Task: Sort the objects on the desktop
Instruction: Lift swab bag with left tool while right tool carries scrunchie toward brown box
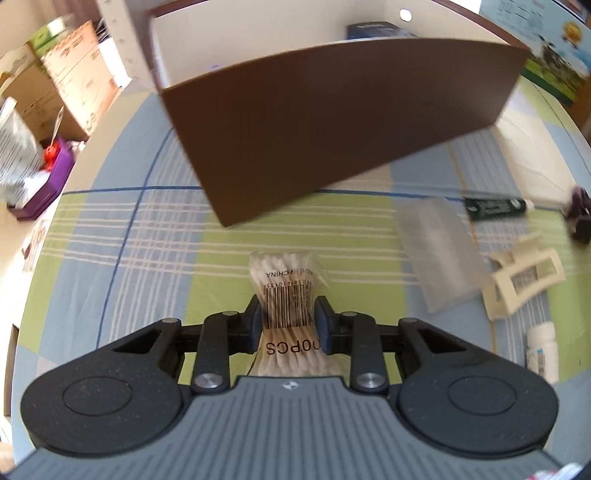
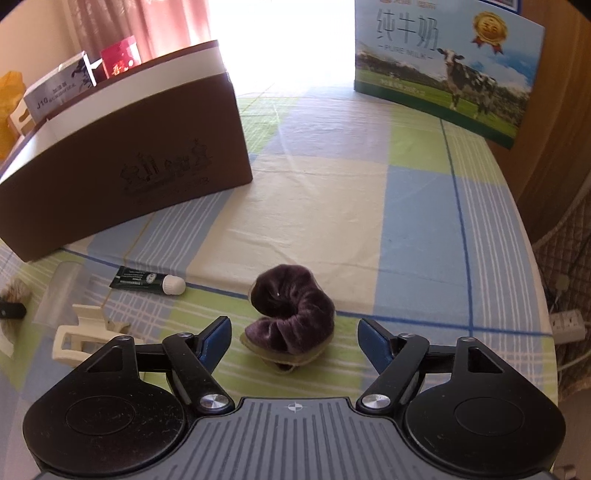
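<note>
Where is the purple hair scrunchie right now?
In the right wrist view, the purple scrunchie lies on the checked tablecloth between the open right gripper's fingers, right of the small dark tube.

A checked tablecloth (image 2: 417, 206) in blue, green and cream squares covers the table, spreading ahead of the jaws in both views. In the right wrist view, a large milk carton box (image 2: 447, 62) printed with a cow on grass stands upright far ahead and to the right of the jaws, at the table's far edge. Pink curtains (image 2: 110, 26) hang far ahead to the left beside a bright window. A white power strip (image 2: 569, 325) lies off the table's right side. In the left wrist view, stacked cardboard boxes (image 1: 66, 81) sit far left of the jaws, with a purple box (image 1: 48, 181) nearer.
</note>
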`<move>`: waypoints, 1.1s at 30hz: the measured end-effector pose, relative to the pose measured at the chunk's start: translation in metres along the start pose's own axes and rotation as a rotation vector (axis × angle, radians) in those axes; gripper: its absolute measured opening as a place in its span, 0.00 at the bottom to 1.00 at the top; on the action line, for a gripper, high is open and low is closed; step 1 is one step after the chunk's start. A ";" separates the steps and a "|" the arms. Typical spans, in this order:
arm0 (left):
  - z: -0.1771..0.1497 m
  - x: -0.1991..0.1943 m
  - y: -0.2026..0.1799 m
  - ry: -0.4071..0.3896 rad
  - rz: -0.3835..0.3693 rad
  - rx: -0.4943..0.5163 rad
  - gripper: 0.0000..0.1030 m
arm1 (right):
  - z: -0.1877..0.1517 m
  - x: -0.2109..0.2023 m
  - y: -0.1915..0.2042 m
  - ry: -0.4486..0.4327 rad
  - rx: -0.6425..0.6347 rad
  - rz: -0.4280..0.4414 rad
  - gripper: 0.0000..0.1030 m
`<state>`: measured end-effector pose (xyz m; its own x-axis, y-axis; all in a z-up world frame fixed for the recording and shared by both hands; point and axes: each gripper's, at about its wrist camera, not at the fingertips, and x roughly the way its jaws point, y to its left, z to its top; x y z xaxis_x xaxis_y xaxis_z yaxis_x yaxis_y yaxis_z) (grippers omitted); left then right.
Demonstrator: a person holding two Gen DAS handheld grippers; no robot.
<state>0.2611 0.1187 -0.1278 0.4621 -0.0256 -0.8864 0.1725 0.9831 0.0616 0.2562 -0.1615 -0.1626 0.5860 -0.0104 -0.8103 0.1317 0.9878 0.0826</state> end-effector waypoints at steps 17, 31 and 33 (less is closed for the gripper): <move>0.002 0.003 0.000 0.006 -0.006 0.003 0.23 | 0.006 0.013 0.011 0.053 -0.060 -0.019 0.24; -0.014 -0.020 -0.010 0.009 -0.038 0.020 0.19 | 0.004 -0.006 0.017 0.054 -0.047 0.029 0.22; -0.015 -0.026 -0.010 0.000 -0.041 0.014 0.19 | 0.004 -0.011 0.018 0.046 -0.047 0.039 0.22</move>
<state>0.2342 0.1121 -0.1119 0.4543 -0.0653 -0.8885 0.2032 0.9786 0.0320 0.2550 -0.1447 -0.1498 0.5525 0.0338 -0.8329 0.0714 0.9936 0.0877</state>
